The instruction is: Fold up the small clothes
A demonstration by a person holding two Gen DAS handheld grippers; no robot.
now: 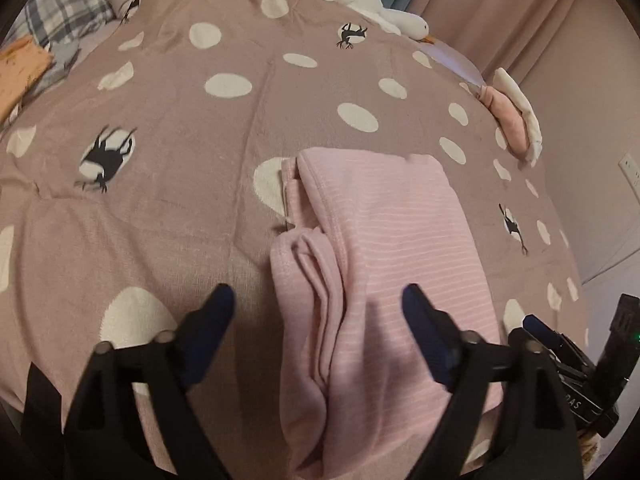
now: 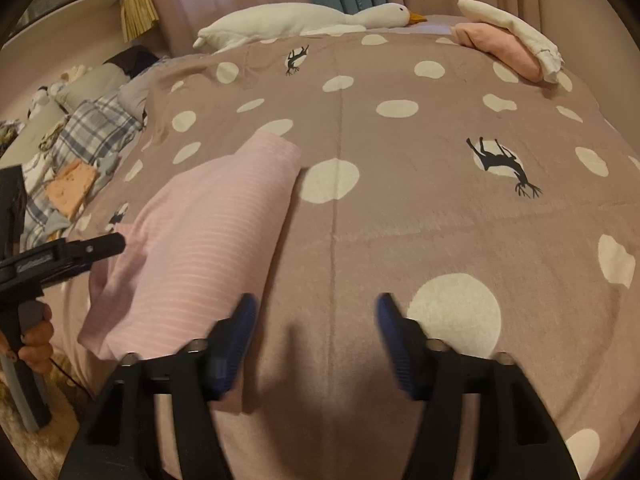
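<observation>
A folded pink striped garment [image 1: 384, 248] lies on the bed's dotted mauve blanket [image 1: 200, 132], near its front edge. The left gripper [image 1: 318, 300] hovers over the garment's near end with its jaws spread wide and nothing pinched. The right gripper [image 2: 316, 312] stands just beside the garment's right edge, jaws likewise apart and empty above bare blanket.

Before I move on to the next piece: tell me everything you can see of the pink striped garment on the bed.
The pink striped garment is soft knit with thin white stripes, folded into a long, roughly rectangular bundle. Its layered edges show along one long side, slightly uneven. It lies flat on the dotted bedspread, near the front edge. Nothing grips it: the left gripper hangs open over its near end, and the right gripper stands open beside it.
</observation>
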